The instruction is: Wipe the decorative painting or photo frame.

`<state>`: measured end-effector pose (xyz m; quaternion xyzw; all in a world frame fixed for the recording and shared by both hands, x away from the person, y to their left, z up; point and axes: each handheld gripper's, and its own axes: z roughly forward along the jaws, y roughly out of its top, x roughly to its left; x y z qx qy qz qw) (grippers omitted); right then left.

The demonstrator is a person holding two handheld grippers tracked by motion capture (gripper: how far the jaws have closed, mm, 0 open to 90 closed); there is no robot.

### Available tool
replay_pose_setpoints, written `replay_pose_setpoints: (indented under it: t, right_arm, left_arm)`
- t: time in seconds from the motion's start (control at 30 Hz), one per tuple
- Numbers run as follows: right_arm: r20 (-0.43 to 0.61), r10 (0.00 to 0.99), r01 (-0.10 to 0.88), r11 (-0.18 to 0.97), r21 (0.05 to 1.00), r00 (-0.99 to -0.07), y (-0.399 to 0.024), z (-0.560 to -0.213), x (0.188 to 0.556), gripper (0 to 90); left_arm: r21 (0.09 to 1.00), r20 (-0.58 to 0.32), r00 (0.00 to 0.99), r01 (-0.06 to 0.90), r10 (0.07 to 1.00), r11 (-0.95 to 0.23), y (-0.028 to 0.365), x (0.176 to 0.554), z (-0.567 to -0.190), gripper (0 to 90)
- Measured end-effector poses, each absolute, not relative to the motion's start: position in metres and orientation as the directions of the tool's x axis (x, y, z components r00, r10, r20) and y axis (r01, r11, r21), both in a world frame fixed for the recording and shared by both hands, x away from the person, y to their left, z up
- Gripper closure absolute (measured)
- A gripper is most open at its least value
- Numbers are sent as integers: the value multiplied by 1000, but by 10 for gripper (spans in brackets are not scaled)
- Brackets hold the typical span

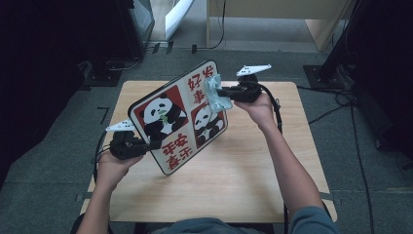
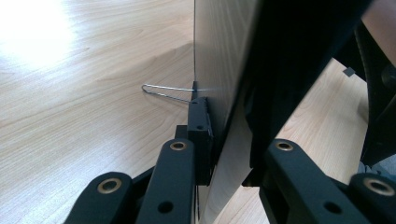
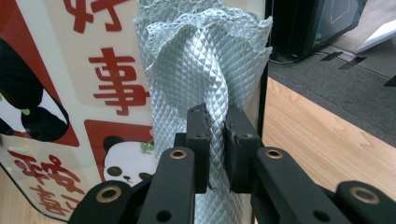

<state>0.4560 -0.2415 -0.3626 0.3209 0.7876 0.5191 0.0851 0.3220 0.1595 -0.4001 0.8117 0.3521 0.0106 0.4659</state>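
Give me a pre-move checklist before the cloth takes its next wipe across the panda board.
1. Left gripper clamped on the panda board edge: ok.
2. Right gripper pinching the pale green cloth: ok.
3. Cloth resting against the board's printed face: ok.
4. Board held tilted above the table: ok.
5. Wire stand behind the board free of the jaws: ok.
6. Dirt left on the board: cannot tell.

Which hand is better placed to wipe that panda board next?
Probably the right. The right gripper already pinches the cloth against the panda board, while the left gripper is clamped on the board's edge, holding it tilted up.
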Motion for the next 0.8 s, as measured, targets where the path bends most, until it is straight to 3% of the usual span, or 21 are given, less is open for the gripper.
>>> replay_pose_setpoints:
  t: [0.8]
  right_arm:
    - [225, 600, 461, 274, 844, -768, -242, -389, 451, 821]
  left_arm:
    - [763, -312, 750, 563, 582, -316, 159, 321, -400, 796]
